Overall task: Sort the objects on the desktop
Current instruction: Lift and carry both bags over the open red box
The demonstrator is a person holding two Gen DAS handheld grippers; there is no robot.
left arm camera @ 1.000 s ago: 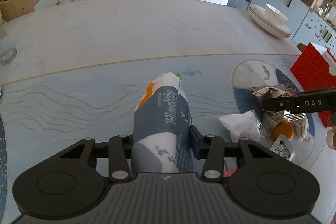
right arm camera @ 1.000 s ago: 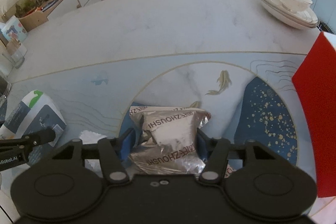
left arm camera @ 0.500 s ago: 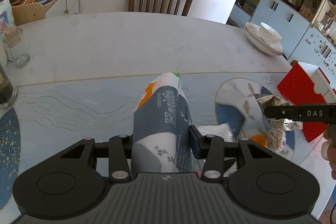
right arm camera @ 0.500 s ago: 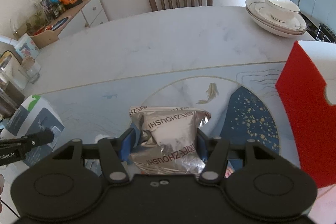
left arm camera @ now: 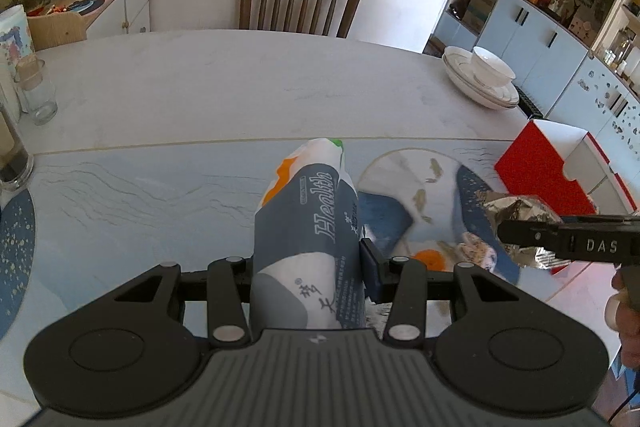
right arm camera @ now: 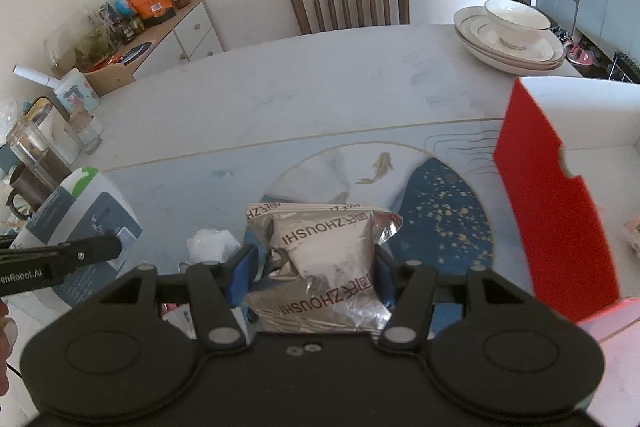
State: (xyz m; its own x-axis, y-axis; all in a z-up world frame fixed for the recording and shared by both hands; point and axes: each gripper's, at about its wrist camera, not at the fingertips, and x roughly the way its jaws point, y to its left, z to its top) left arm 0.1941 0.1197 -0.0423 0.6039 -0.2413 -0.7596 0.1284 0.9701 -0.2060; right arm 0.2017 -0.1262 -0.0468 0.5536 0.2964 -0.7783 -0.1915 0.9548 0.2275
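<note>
While both packets are off the table [left arm camera: 200,99], nothing is sorted yet as far as we can see: our left tongs [left arm camera: 308,263] clamp the grey-and-white pouch [left arm camera: 308,227], our right tongs [right arm camera: 312,267] grip the silver foil packet [right arm camera: 320,259], and the red box [right arm camera: 556,227] stands just right of it, likely the destination. Crumpled wrappers [left arm camera: 472,251] and a white scrap [right arm camera: 212,243] remain on the mat below. Compared with a second ago, both hands have risen, showing more table and the box's open top.
</note>
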